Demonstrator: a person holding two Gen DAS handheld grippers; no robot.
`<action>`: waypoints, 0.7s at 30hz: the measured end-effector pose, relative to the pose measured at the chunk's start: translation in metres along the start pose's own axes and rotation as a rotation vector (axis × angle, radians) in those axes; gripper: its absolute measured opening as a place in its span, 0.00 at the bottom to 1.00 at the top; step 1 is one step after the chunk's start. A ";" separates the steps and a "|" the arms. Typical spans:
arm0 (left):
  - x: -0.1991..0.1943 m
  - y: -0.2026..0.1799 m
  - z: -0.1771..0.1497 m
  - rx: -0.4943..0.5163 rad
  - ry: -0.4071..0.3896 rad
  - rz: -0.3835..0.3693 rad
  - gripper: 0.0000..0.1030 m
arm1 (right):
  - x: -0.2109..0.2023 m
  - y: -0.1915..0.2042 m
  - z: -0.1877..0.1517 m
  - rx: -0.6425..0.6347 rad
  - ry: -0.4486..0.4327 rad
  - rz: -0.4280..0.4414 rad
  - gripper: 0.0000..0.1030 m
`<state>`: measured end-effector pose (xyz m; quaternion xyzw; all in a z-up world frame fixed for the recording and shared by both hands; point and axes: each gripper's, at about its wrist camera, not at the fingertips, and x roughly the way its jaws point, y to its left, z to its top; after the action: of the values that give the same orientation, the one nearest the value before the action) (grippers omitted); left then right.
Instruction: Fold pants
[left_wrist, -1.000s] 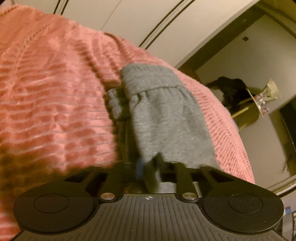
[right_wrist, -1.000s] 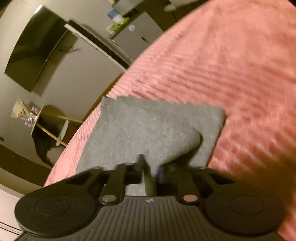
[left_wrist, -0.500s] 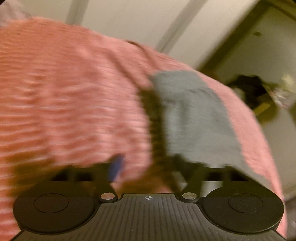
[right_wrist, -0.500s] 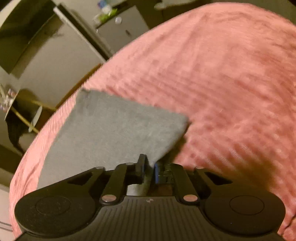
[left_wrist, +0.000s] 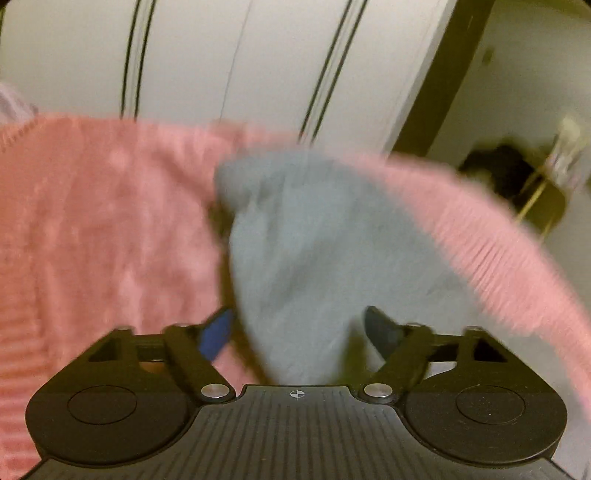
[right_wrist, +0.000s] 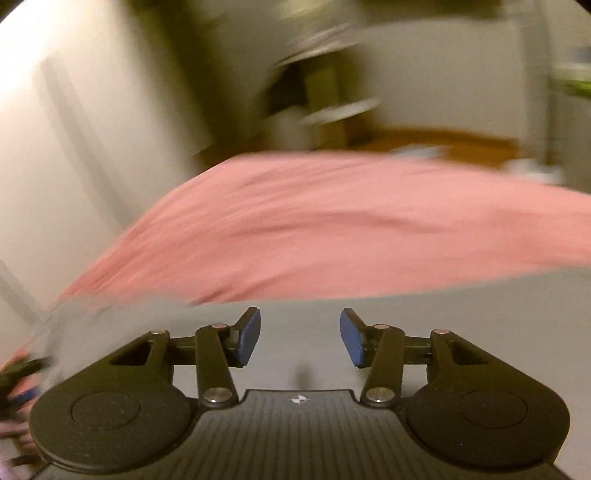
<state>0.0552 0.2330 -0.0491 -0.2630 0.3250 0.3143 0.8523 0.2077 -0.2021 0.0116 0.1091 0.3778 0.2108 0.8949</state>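
Note:
The grey pants (left_wrist: 314, 251) lie folded on a pink ribbed bedspread (left_wrist: 103, 221). In the left wrist view my left gripper (left_wrist: 299, 328) is open, its fingers apart on either side of the near end of the pants, holding nothing. In the right wrist view my right gripper (right_wrist: 300, 338) is open and empty just above the grey pants (right_wrist: 443, 306), which fill the lower part of the view. The bedspread (right_wrist: 332, 229) stretches beyond. Both views are blurred by motion.
White wardrobe doors (left_wrist: 258, 66) stand behind the bed. A dark doorway and a small side table (left_wrist: 543, 192) are at the right. In the right wrist view, blurred shelves (right_wrist: 325, 103) and a wooden floor lie beyond the bed.
Both grippers have opened and let go of the pants. The left opened first, then the right. The right gripper has swung round, and the pants now lie flat beneath it.

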 end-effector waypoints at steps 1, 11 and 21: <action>0.007 0.007 0.000 -0.038 0.032 -0.012 0.73 | 0.022 0.018 0.008 -0.037 0.030 0.051 0.53; 0.012 0.028 -0.004 -0.150 -0.046 -0.078 0.76 | 0.172 0.079 0.049 -0.072 0.356 0.270 0.50; -0.002 0.029 -0.006 -0.172 -0.140 -0.055 0.64 | 0.103 0.107 -0.002 -0.308 0.163 0.335 0.04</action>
<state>0.0312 0.2479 -0.0590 -0.3212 0.2291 0.3350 0.8556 0.2391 -0.0601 -0.0168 0.0150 0.3889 0.4198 0.8199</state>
